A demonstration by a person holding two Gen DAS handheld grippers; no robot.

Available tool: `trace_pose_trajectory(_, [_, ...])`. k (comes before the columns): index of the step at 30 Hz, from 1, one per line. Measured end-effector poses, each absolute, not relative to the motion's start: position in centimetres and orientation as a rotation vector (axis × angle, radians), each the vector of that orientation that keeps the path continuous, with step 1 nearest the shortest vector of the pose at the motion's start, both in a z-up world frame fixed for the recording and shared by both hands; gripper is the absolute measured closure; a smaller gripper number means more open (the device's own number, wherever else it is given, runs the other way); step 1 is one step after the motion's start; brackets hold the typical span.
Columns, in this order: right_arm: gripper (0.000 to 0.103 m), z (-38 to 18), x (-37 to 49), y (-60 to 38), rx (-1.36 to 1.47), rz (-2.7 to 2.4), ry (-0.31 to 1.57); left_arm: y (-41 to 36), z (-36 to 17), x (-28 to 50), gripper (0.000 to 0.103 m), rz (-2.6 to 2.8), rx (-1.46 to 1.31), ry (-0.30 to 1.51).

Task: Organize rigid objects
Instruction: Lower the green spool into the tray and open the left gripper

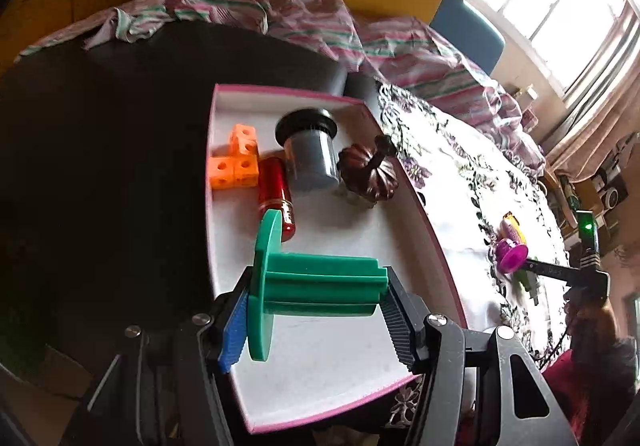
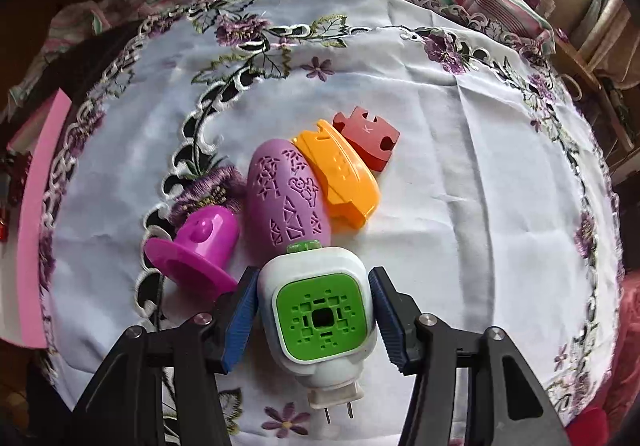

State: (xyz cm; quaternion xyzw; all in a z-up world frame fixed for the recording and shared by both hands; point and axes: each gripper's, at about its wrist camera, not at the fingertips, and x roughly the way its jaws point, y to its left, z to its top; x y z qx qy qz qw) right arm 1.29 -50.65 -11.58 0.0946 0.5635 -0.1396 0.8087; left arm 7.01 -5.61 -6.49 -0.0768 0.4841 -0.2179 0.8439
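Observation:
My left gripper (image 1: 316, 286) is shut on a green plastic spool (image 1: 320, 274), a disc with a ribbed shaft held sideways just above the white, pink-rimmed tray (image 1: 340, 350). In the tray lie orange cubes (image 1: 236, 161), a red cylinder (image 1: 274, 185), a grey canister with a black lid (image 1: 310, 153) and a brown pumpkin-shaped piece (image 1: 368, 169). My right gripper (image 2: 314, 278) points steeply down at the embroidered cloth. Its jaws have closed in, and both pads rest against a white-and-green plug-in device (image 2: 320, 318) whose prongs point toward the camera.
Beside the plug-in device on the cloth (image 2: 460, 185) lie a magenta cup (image 2: 200, 246), a purple perforated oval case (image 2: 286, 197), an orange shell piece (image 2: 340, 173) and a red-brown notched block (image 2: 368, 137). The tray's pink edge (image 2: 32, 226) shows at the left. Striped fabric is bunched behind.

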Motion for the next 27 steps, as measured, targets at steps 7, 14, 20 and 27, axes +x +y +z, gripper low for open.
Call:
trace_pose_trajectory(7, [0.048,-11.3,0.7,-50.4,0.281,-0.293,1.156,-6.7,-8.6,9.2,0.043,-0.371,-0.097,1.028])
trace_pose_trajectory(14, [0.048,-11.2,0.6,-50.3,0.294,-0.287,1.141,-7.3,-9.7,10.8,0.043,-0.325,-0.063,0.997])
trace_pose_trajectory(20, [0.048,-11.1,0.6,-50.4,0.302,-0.281,1.134,-6.9,-9.0,10.1,0.036,-0.324,-0.058,0.970])
trace_pose_trajectory(27, [0.048,-11.1,0.4,-50.4,0.301,-0.293,1.131,-6.6,-7.6,8.2,0.028,-0.306,-0.045,0.914])
